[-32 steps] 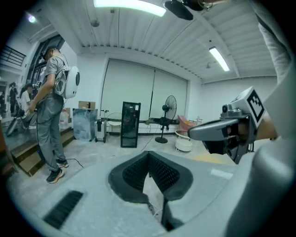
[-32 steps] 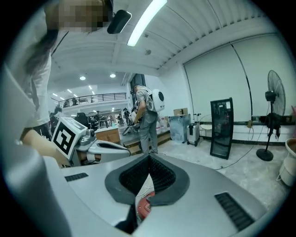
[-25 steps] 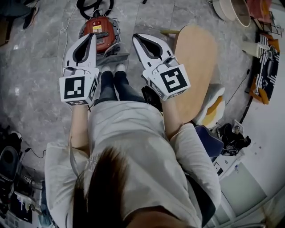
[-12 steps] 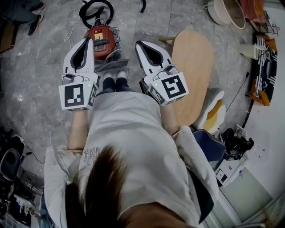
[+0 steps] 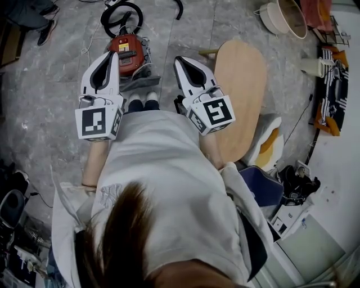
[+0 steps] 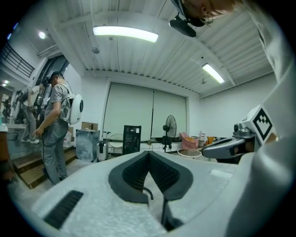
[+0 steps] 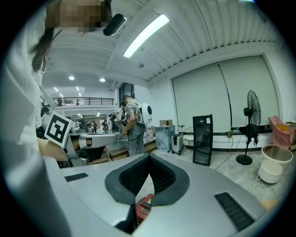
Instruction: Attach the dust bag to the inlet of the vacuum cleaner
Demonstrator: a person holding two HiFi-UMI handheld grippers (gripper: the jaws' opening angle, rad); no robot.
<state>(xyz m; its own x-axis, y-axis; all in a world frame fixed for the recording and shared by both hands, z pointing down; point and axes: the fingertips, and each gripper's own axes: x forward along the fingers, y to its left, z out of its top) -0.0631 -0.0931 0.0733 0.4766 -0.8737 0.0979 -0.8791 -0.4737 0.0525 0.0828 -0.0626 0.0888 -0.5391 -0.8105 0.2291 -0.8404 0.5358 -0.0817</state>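
The red vacuum cleaner [image 5: 128,49] stands on the stone floor just ahead of the person's shoes, with a black hose [image 5: 120,13] looped behind it. A grey flat piece [image 5: 142,84] lies against its near side; whether that is the dust bag I cannot tell. My left gripper [image 5: 115,54] hangs in the air left of the vacuum, shut and empty. My right gripper [image 5: 179,59] is to the vacuum's right, also shut with nothing held. In the right gripper view a bit of the red vacuum [image 7: 144,206] shows below the closed jaws. Both grippers point nearly level across the room.
An oval wooden tabletop [image 5: 243,95] stands close on the right. A beige basin [image 5: 284,16] sits at the far right. Across the room are a standing fan [image 6: 170,125], a black box [image 6: 132,138] and a person [image 6: 54,125] at the left. Clutter lines the near edges.
Both grippers have risen and the head has lifted away from the floor. The vacuum now looks smaller and sits further up the head view. Both jaws stayed shut.
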